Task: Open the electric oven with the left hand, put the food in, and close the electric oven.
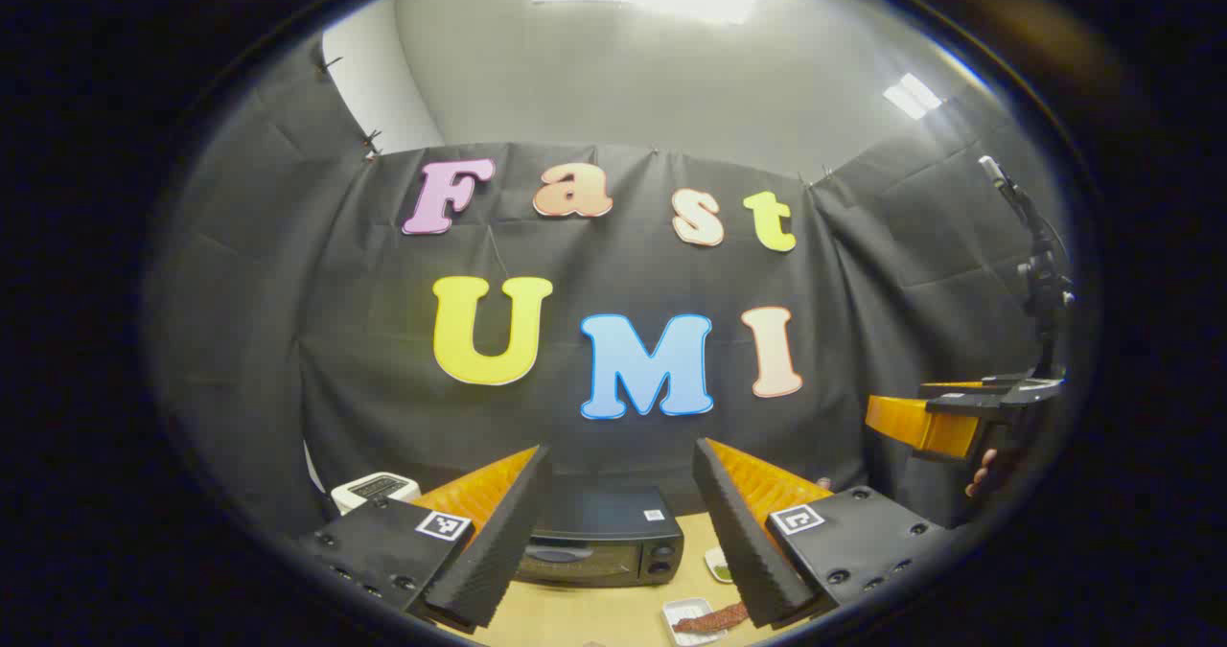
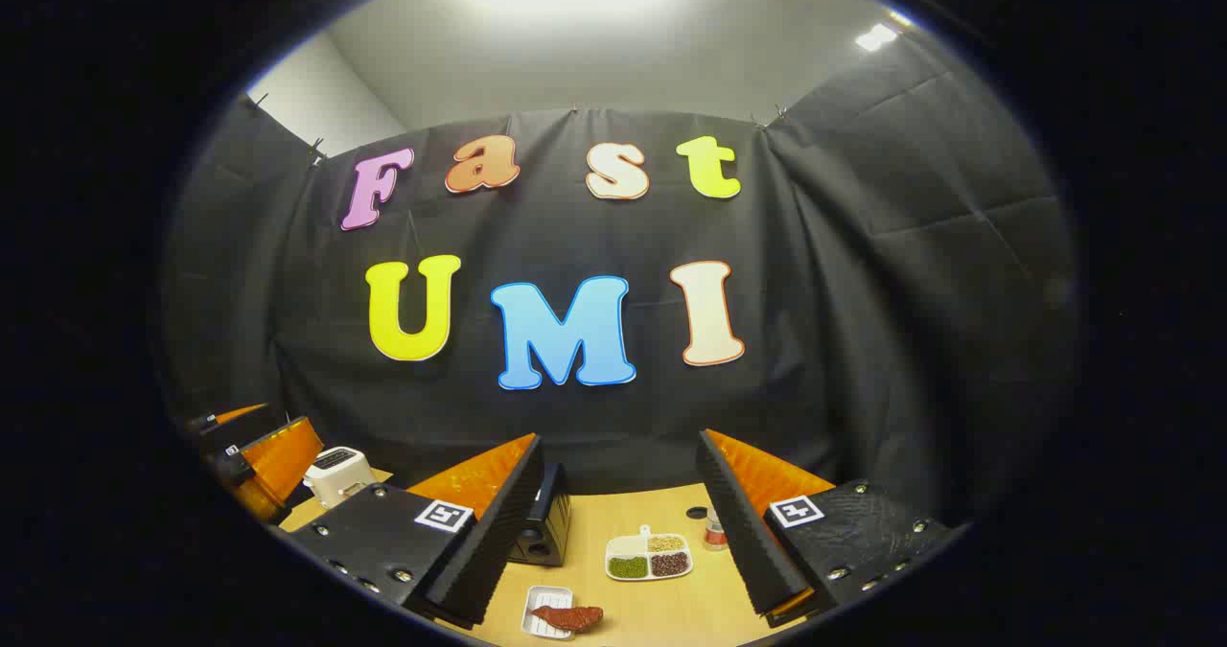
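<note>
The black electric oven [image 1: 602, 543] stands on the wooden table [image 1: 594, 618] with its door closed, straight ahead of my left gripper [image 1: 613, 532], which is open, empty and held above it. In the right gripper view the oven [image 2: 542, 527] shows partly behind a finger. A reddish piece of food [image 2: 567, 616] lies on a small white tray [image 2: 546, 612] near the front; the same food [image 1: 714, 618] appears in the left gripper view. My right gripper [image 2: 618, 532] is open and empty above the table. The other gripper [image 2: 268, 460] shows at the far left there.
A white toaster [image 2: 337, 474] stands at the table's left. A divided white dish [image 2: 649, 556] with green, tan and dark fillings lies right of the oven, with a small jar [image 2: 713, 532] beside it. A black stand [image 1: 1040, 283] rises at the right.
</note>
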A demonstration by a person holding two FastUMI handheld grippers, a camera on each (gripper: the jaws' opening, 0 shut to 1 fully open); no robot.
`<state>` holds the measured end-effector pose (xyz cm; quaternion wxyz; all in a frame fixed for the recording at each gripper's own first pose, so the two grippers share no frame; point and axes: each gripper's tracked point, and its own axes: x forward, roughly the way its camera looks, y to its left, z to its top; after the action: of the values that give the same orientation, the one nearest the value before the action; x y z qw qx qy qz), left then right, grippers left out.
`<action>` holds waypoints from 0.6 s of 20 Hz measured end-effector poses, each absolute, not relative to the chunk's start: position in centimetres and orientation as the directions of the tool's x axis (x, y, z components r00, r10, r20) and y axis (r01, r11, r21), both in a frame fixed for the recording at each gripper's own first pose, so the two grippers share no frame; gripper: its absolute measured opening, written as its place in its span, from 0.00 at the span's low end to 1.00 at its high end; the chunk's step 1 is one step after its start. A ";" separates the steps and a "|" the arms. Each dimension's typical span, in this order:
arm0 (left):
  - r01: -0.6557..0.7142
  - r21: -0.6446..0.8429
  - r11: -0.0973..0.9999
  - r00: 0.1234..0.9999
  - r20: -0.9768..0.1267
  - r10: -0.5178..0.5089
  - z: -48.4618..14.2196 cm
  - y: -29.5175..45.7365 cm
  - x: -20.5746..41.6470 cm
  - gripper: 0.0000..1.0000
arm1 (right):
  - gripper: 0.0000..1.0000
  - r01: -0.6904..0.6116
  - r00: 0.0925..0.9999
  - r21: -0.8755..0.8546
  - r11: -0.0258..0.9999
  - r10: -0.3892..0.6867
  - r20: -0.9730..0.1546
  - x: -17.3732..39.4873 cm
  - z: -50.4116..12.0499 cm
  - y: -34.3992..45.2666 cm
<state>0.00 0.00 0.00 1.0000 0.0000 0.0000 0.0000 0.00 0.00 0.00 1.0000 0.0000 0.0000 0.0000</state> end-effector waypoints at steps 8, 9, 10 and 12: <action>-0.017 -0.015 1.000 1.000 -0.007 0.017 -0.6 0.7 1.5 0.98 | 0.96 -0.027 0.999 -0.023 0.999 0.026 -0.022 1.2 -0.6 0.8; -0.018 -0.019 1.000 1.000 -0.009 0.018 -0.7 0.7 1.8 0.98 | 0.96 -0.031 0.999 -0.024 0.999 0.031 -0.024 1.4 -0.6 0.9; -0.021 -0.024 0.999 1.000 -0.009 0.021 -0.7 0.8 2.0 0.93 | 0.96 -0.037 0.999 -0.026 0.999 0.037 -0.027 1.5 -0.7 1.1; -0.033 -0.028 0.999 0.999 -0.015 0.033 -0.9 1.2 2.2 0.98 | 0.96 -0.046 0.999 -0.030 0.998 0.045 -0.031 1.6 -0.8 1.2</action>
<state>2.24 1.21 -0.95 0.9997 -0.0142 0.0071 0.0165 1.62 1.19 -0.78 0.9995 -0.0156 0.0153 0.0226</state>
